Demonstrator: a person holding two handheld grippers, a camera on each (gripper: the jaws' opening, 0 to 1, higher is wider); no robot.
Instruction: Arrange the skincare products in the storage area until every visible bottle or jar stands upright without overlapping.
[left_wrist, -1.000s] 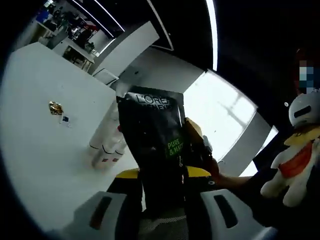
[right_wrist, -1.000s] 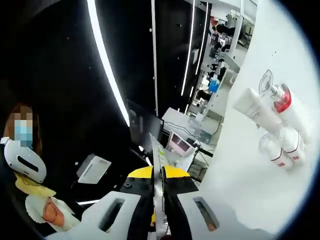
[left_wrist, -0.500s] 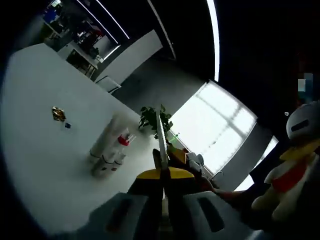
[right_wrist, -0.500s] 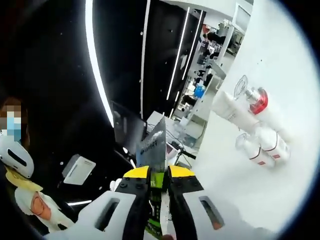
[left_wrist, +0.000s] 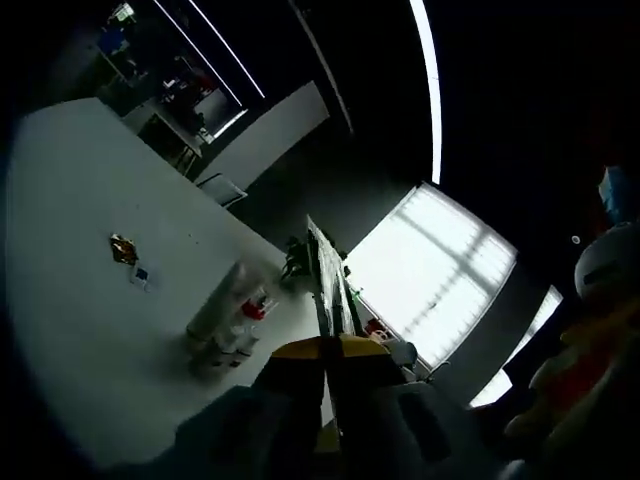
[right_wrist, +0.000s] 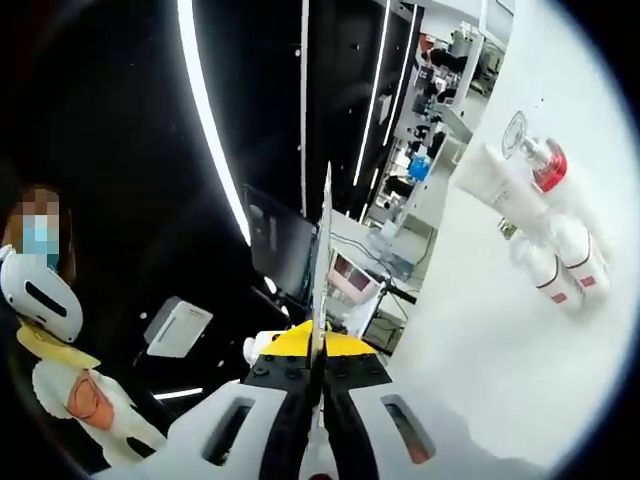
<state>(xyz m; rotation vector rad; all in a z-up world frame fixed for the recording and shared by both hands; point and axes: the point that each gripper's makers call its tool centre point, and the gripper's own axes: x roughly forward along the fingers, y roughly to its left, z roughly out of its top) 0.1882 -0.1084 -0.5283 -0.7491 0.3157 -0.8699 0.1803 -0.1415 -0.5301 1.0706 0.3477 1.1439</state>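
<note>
A white table (left_wrist: 70, 330) carries the goods. A cluster of skincare bottles (right_wrist: 545, 235) lies on its bare top: a long white tube (right_wrist: 497, 186), a pump bottle with a red collar (right_wrist: 548, 165) touching the tube, and two small white bottles with red bands (right_wrist: 560, 268) just beside the tube. In the left gripper view, a small gold-wrapped item (left_wrist: 123, 248) lies well apart from the cluster, with a tiny white-and-blue card (left_wrist: 141, 275) just beside it.
</note>
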